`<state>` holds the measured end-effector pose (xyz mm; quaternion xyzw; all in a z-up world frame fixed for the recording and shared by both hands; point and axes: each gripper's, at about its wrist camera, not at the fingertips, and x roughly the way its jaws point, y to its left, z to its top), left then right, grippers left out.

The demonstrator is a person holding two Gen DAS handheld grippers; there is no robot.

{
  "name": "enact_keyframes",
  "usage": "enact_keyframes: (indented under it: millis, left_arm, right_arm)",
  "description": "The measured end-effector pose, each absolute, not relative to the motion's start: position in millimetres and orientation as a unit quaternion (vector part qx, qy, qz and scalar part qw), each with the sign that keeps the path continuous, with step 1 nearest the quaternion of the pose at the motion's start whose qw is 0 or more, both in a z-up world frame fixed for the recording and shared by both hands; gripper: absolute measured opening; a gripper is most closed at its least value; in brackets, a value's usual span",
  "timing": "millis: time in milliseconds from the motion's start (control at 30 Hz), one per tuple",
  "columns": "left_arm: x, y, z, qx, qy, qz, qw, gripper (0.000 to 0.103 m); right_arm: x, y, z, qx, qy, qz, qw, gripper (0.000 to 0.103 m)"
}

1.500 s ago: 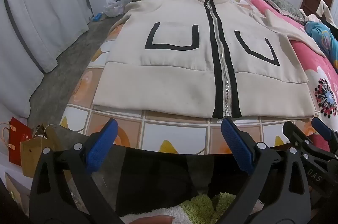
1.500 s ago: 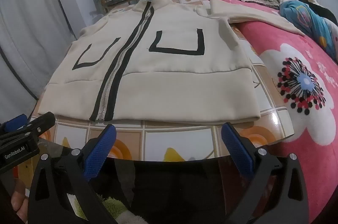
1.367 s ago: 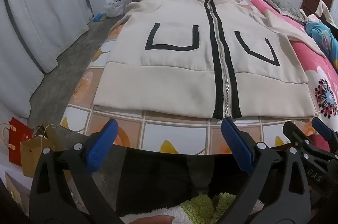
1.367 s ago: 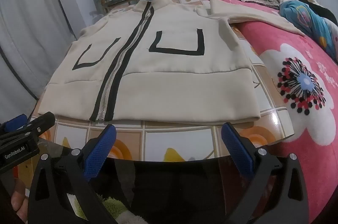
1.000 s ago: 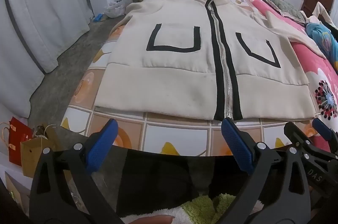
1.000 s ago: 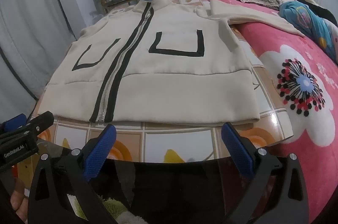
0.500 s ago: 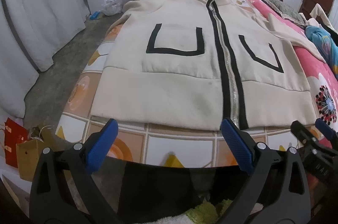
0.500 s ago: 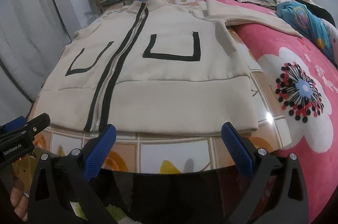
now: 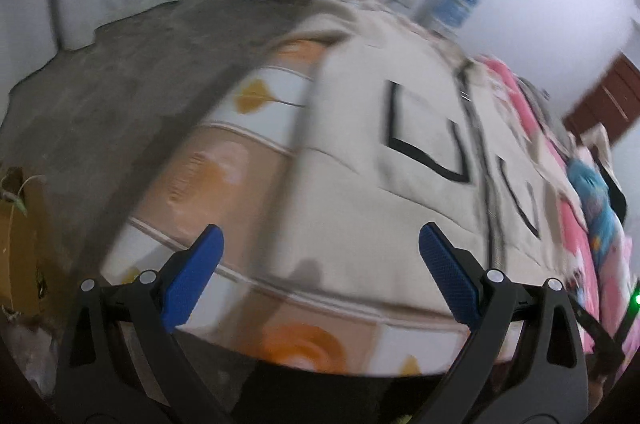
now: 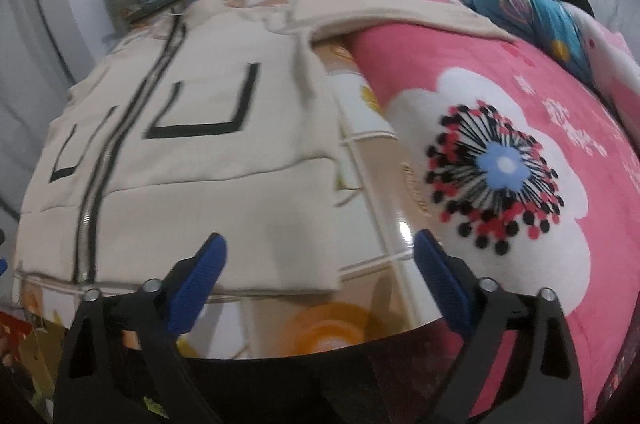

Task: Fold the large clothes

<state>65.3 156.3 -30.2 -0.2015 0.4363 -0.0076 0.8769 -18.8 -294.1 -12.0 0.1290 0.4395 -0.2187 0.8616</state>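
Right wrist view: my right claw (image 10: pixel 320 260) is closing, nothing between its blue pads, over the near right hem corner of the cream zip-front jacket with black trim (image 10: pixel 208 152) lying flat on the bed (image 10: pixel 360 324); my left claw (image 9: pixel 320 256) gapes empty.

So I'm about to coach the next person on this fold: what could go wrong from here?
1. The jacket lies on a glossy patterned sheet; a one-sided pull may slide it rather than fold it.
2. The right gripper, closing on nothing, frames the hem corner over bare sheet, so it might pinch the sheet too.
3. One sleeve trails onto the pink blanket and may drag.
The left gripper is open; its view is blurred.
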Motion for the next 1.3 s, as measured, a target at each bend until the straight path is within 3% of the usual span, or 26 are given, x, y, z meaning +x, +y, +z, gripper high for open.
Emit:
enact_keyframes:
  millis: [133,333,367,400,433,567,667,700,767,833,933,1300]
  left_arm:
    - [79.7,163.2,-36.4,-0.173,0.443,0.017,0.879,0.095]
    - [90.6,144.7,-38.6,-0.101,0.441,0.005,0.892,0.092]
    - [93.5,141.9,-40.8,-0.094,0.441,0.005,0.893,0.086]
    - [94.9,142.5,-43.5,-0.092,0.444,0.005,0.891,0.072]
    - [99.7,142.3,-48.8,-0.089,0.455,0.006,0.886,0.066]
    - [106.6,134.4,-50.4,-0.050,0.444,0.009,0.895,0.054]
    - [111.9,124.8,-51.5,-0.031,0.436,-0.004,0.900,0.037]
    - [113.0,120.4,-51.1,-0.026,0.432,-0.013,0.901,0.026]
    - [112.9,112.9,-49.8,-0.009,0.428,-0.008,0.904,0.019]
    - [110.7,105.1,-48.0,0.021,0.421,0.002,0.907,0.009]
    - [102.7,104.7,-39.2,0.032,0.418,0.001,0.908,0.005]
    - [23.5,96.1,-7.0,0.043,0.409,-0.007,0.911,0.005]
  right_arm:
    - [-10.0,-305.3,-23.6,0.139,0.458,-0.211,0.852,0.070]
    - [-2.8,-299.3,-32.6,0.115,0.473,-0.197,0.851,0.058]
    - [-1.0,-299.6,-33.6,0.113,0.473,-0.196,0.851,0.056]
    - [2.0,-300.4,-34.7,0.111,0.473,-0.193,0.852,0.051]
    - [3.4,-299.9,-34.6,0.110,0.474,-0.191,0.853,0.049]
    - [18.0,-301.9,-39.0,0.103,0.473,-0.179,0.857,0.043]
    - [30.4,-301.0,-43.4,0.093,0.460,-0.168,0.867,0.038]
    - [32.6,-300.3,-43.3,0.089,0.457,-0.167,0.869,0.036]
    - [38.1,-301.0,-43.2,0.091,0.451,-0.159,0.873,0.031]
    - [38.5,-304.0,-41.4,0.100,0.448,-0.155,0.875,0.016]
    - [32.8,-308.4,-33.4,0.121,0.439,-0.142,0.879,0.010]
    - [-31.2,-303.1,-4.1,0.121,0.410,-0.120,0.896,0.009]
